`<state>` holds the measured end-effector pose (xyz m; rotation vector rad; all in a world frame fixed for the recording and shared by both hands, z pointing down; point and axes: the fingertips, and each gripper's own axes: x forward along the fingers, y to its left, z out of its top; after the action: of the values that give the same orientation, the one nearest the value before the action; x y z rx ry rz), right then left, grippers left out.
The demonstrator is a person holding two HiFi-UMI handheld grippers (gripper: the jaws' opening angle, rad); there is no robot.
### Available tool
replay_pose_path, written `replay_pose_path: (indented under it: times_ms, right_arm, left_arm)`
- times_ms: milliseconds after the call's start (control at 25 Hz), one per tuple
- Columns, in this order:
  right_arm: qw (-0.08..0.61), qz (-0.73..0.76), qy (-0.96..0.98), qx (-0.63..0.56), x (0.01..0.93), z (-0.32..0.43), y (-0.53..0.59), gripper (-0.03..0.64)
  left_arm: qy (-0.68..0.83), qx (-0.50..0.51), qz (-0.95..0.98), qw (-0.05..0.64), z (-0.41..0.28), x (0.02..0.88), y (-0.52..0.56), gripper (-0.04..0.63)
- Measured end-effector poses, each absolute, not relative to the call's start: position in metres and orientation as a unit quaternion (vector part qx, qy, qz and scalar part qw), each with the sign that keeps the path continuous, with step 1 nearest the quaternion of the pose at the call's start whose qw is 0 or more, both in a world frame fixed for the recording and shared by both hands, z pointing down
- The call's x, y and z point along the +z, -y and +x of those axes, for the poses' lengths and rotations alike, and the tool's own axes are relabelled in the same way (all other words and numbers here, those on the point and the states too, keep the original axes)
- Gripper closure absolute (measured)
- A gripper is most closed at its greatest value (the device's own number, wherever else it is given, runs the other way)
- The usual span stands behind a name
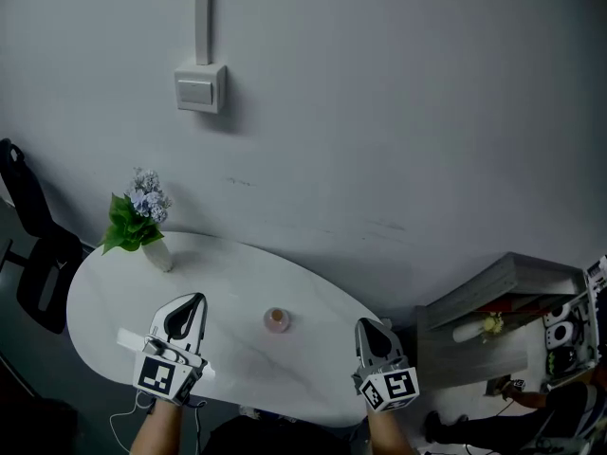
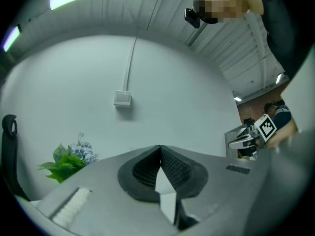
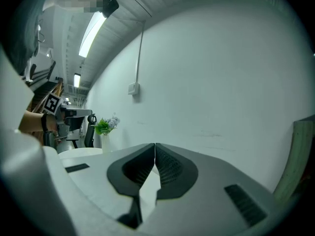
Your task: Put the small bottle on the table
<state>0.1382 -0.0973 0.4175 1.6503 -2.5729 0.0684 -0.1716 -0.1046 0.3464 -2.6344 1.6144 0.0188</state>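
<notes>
The small bottle (image 1: 276, 319), clear with a pale orange top, stands upright on the white oval table (image 1: 104, 287) near its middle. My left gripper (image 1: 193, 300) hangs over the table to the bottle's left, jaws shut with nothing between them. My right gripper (image 1: 369, 327) is at the table's right end, to the right of the bottle, its jaws also shut and empty. In the left gripper view the closed left gripper (image 2: 160, 147) points at the wall. The right gripper (image 3: 155, 145) in its own view is closed too. The bottle is hidden in both gripper views.
A white vase of green leaves and pale blue flowers (image 1: 140, 218) stands at the table's far left. A black chair (image 1: 33, 254) is left of the table. A grey shelf unit (image 1: 493, 325) with clutter sits to the right. A wall switch (image 1: 200, 88) hangs above.
</notes>
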Motion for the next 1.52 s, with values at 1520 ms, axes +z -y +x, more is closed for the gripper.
replay_pose_path:
  times_ms: [1520]
  right_arm:
    - [0.017,0.555,0.832,-0.027,0.377,0.146,0.057,0.612]
  left_arm:
    - [-0.539,0.034,-0.841,0.024,-0.168,0.336,0.051,0.59]
